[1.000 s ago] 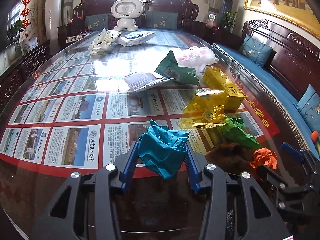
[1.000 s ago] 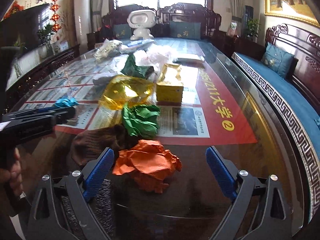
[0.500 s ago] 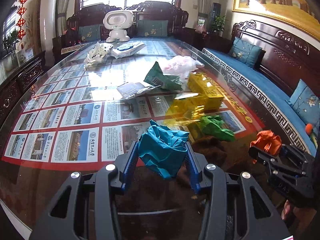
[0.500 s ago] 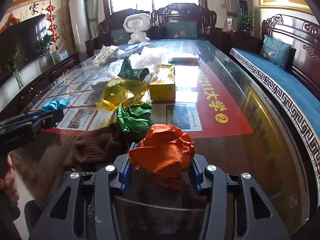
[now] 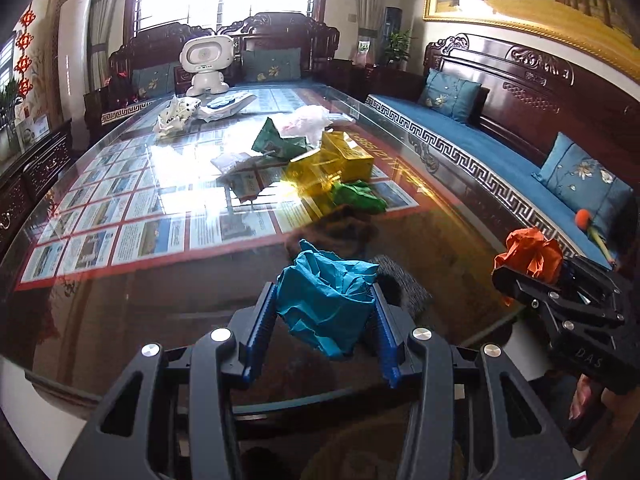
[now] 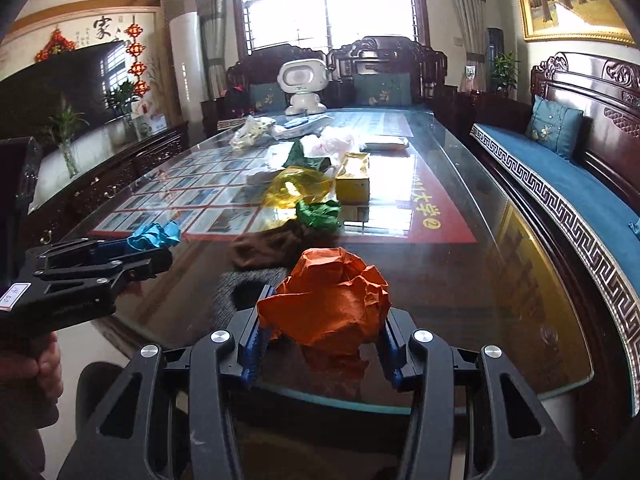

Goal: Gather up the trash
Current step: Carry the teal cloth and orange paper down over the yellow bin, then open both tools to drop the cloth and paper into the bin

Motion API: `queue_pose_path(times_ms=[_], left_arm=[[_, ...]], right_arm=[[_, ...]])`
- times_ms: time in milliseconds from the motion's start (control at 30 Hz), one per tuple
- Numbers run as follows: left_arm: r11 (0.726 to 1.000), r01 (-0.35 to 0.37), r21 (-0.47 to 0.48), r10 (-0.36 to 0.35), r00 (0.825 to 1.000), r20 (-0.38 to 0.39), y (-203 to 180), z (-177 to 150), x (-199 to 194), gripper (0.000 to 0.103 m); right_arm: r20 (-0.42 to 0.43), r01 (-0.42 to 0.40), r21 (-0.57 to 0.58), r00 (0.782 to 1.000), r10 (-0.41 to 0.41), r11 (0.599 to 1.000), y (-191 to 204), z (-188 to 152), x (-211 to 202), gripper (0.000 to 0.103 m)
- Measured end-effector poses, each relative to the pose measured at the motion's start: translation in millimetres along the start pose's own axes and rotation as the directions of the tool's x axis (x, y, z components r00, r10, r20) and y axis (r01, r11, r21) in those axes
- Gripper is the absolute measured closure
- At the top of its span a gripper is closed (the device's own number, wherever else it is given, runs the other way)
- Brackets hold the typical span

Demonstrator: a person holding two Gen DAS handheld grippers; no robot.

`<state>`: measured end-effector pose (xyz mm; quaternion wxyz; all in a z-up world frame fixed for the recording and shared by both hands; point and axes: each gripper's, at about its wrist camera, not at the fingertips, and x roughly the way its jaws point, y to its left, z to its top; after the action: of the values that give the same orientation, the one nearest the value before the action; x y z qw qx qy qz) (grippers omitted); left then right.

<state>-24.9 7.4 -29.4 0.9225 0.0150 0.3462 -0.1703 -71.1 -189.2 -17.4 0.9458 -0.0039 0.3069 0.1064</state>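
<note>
My left gripper (image 5: 325, 312) is shut on a crumpled teal paper ball (image 5: 326, 300), held above the near edge of the glass table (image 5: 120, 280). My right gripper (image 6: 324, 320) is shut on a crumpled orange paper ball (image 6: 328, 304), also lifted above the near edge. The orange ball shows at the right of the left wrist view (image 5: 530, 254), and the teal ball at the left of the right wrist view (image 6: 154, 235). More trash lies on the table: a green paper ball (image 6: 318, 214), yellow cellophane (image 6: 296, 192), a yellow box (image 6: 352, 178) and a dark green wrapper (image 5: 276, 144).
A brown cloth (image 6: 268, 246) and a grey knitted piece (image 6: 240, 292) lie near the table's front edge. A white plastic bag (image 5: 306, 120), white wrappers (image 5: 176, 118) and a white toy robot (image 5: 206, 64) stand farther back. A blue-cushioned wooden bench (image 5: 500, 160) runs along the right side.
The right gripper shut on the orange paper ball and lifted it off the table. Both grippers drew back toward the near edge, each carrying its ball.
</note>
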Motion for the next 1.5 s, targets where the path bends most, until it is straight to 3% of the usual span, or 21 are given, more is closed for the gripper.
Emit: queue_pose_path(times_ms=[100, 400, 600, 700, 1000, 1067, 1200, 1300, 1433, 1500], left_arm=[[1.0, 0.002, 0.008, -0.002, 1.0, -0.013, -5, -23, -14, 0.057], [0.991, 0.094, 0.092, -0.08, 0.987, -0.138, -38, -103, -41, 0.057], [0.975, 0.187, 0.122, -0.147, 0.949, -0.281, -66, -158, -30, 0.057], [0.965, 0.235, 0.113, -0.183, 0.92, -0.348, -76, -180, -21, 0.057], [0.947, 0.303, 0.108, -0.228, 0.871, -0.435, -81, -203, -11, 0.054], [0.945, 0.305, 0.118, -0.225, 0.868, -0.444, -84, -205, -10, 0.05], [0.939, 0.323, 0.119, -0.236, 0.857, -0.459, -85, -207, -10, 0.032], [0.94, 0.319, 0.12, -0.23, 0.855, -0.465, -85, -208, -11, 0.029], [0.954, 0.282, 0.103, -0.207, 0.866, -0.455, -75, -203, -12, 0.029], [0.966, 0.237, 0.102, -0.172, 0.885, -0.432, -66, -198, -13, 0.029]], right_arm=[[-0.005, -0.029, 0.002, 1.0, 0.029, 1.0, 9, -19, -22, 0.057], [-0.04, 0.007, -0.014, 0.999, -0.008, 1.0, 24, -73, -64, 0.057], [-0.051, 0.02, -0.022, 0.999, -0.021, 1.0, 30, -94, -80, 0.057], [-0.051, 0.026, -0.031, 0.998, -0.028, 0.999, 31, -99, -87, 0.057], [-0.052, 0.051, -0.032, 0.997, -0.053, 0.998, 28, -111, -99, 0.057], [-0.063, 0.049, -0.034, 0.997, -0.051, 0.998, 28, -112, -97, 0.057], [-0.082, 0.04, -0.033, 0.996, -0.042, 0.999, 29, -115, -93, 0.057], [-0.102, 0.023, -0.037, 0.994, -0.027, 0.999, 30, -118, -88, 0.057], [-0.129, 0.0, -0.041, 0.992, -0.005, 0.999, 34, -124, -84, 0.057], [-0.145, -0.016, -0.039, 0.989, 0.01, 0.999, 37, -127, -82, 0.057]])
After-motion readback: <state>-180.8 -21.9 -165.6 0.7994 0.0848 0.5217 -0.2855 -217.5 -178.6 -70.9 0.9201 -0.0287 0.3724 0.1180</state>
